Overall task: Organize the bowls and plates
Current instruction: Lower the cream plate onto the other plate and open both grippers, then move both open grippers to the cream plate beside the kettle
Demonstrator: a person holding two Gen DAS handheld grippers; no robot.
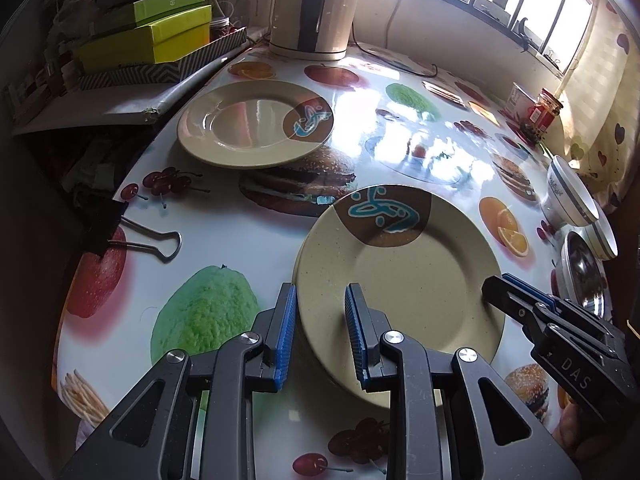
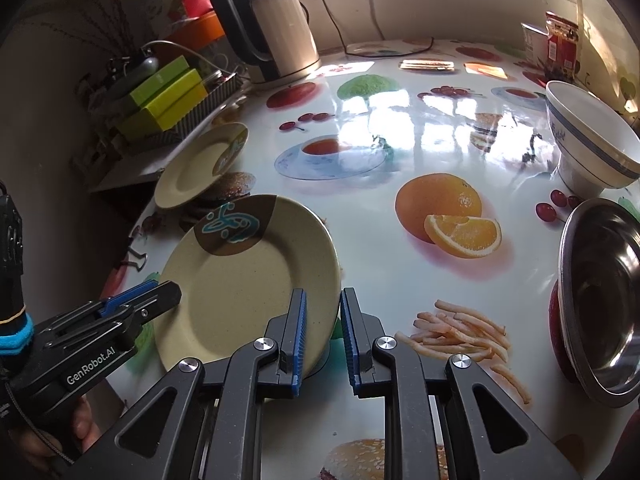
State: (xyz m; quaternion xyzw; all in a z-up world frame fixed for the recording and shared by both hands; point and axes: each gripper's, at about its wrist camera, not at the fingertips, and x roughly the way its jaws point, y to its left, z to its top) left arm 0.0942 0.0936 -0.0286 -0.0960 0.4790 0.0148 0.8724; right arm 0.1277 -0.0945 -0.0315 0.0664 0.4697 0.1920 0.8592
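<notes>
A beige plate (image 1: 400, 280) with a brown and blue mark sits tilted, its near right edge lifted off the table. My left gripper (image 1: 320, 300) is open astride its near left rim; it shows in the right wrist view (image 2: 160, 292) too. My right gripper (image 2: 323, 312) is open astride the plate's (image 2: 244, 276) right rim and shows in the left wrist view (image 1: 496, 286). A second matching plate (image 1: 248, 124) lies flat at the far left (image 2: 196, 164). Two white bowls (image 1: 572, 196) and a steel bowl (image 2: 604, 296) stand at the right.
A kettle (image 2: 272, 28) stands at the back of the fruit-print table (image 2: 420, 128). Green boxes (image 1: 160, 28) are stacked on a shelf at the left. A binder clip (image 1: 120, 232) grips the table's left edge. A red jar (image 2: 562, 40) and a cup stand at the far right.
</notes>
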